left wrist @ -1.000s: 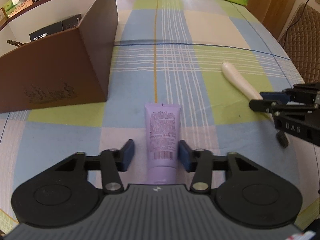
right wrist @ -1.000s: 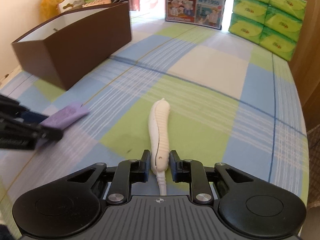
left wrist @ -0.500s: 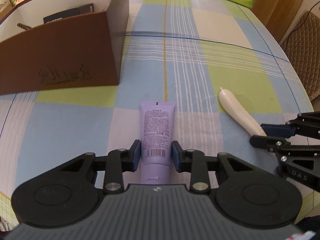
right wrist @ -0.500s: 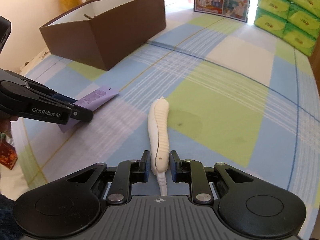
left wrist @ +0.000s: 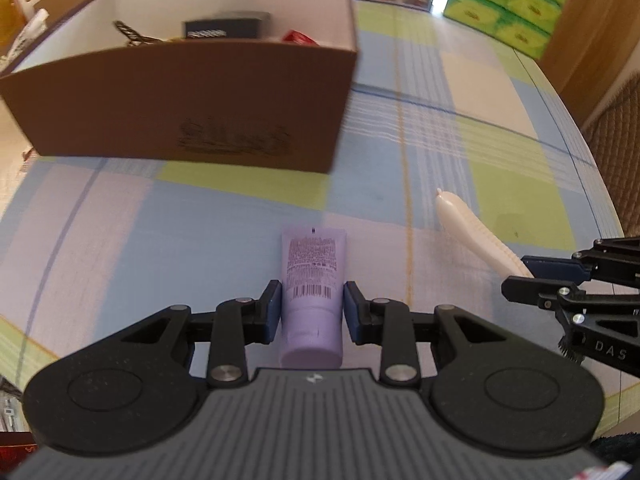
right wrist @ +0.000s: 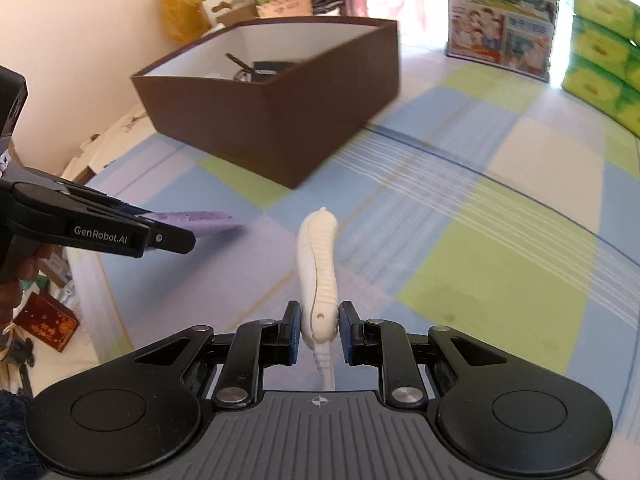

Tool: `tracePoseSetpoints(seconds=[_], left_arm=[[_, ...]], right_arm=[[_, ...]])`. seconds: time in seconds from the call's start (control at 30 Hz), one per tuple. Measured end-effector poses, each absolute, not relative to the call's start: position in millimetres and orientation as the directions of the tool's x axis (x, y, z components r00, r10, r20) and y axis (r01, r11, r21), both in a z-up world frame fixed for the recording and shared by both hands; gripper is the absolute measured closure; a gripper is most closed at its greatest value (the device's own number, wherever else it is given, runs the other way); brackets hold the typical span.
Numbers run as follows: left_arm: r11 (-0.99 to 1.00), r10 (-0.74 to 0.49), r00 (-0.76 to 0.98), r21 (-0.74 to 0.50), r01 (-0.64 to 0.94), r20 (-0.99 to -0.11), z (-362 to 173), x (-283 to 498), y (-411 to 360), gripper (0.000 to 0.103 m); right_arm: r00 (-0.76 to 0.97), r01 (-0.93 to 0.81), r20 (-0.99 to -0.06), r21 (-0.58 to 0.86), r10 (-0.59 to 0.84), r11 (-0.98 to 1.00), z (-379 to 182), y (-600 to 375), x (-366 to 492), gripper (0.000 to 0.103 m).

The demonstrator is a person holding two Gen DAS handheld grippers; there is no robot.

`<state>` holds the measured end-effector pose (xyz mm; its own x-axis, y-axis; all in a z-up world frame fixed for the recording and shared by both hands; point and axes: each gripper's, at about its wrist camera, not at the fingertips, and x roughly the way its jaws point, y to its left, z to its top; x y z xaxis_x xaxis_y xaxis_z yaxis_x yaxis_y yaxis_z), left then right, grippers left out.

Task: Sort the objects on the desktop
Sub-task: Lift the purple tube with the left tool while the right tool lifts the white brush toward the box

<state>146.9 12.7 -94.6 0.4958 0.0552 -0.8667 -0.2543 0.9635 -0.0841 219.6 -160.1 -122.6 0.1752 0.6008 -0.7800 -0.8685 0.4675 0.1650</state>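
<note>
The left gripper [left wrist: 312, 308] has its jaws clamped on a soft lilac plastic tube with small print and a bar code [left wrist: 314, 280], low in the middle of the left wrist view. The jaws hold it near the round cap end, and the flat crimped end points up the frame toward the big brown cardboard box with white inside walls [left wrist: 192, 92] in the upper left. The tube looks light and squishy, so a hard squeeze could dent it or push stuff out; the firmer part near the cap looks like a good place to hold. The right gripper [right wrist: 319, 326] has its jaws clamped on a long cream-white plastic handle with ribbed sides and a thin cord at its back end [right wrist: 320, 264], in the lower middle of the right wrist view. It looks stiff, light and a bit smooth, so it could slip; the ribbed part gives more grip. Both things seem to be lifted above the surface with the checked blue, green and white cloth [right wrist: 500, 280]. The box already holds a few things, so my guess is that both go in there.
</note>
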Motion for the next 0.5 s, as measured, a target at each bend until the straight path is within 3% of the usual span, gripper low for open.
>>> tracePoseSetpoints(seconds=[0.5], left_arm=[[0.945,0.079,0.534,-0.107,-0.308,-0.842,-71.7,127.1,69.5,0.076]], right_arm=[[0.101,-0.921,-0.744,0.182,0.661,0.345,-111.8,-106.2,199.4,0.086]])
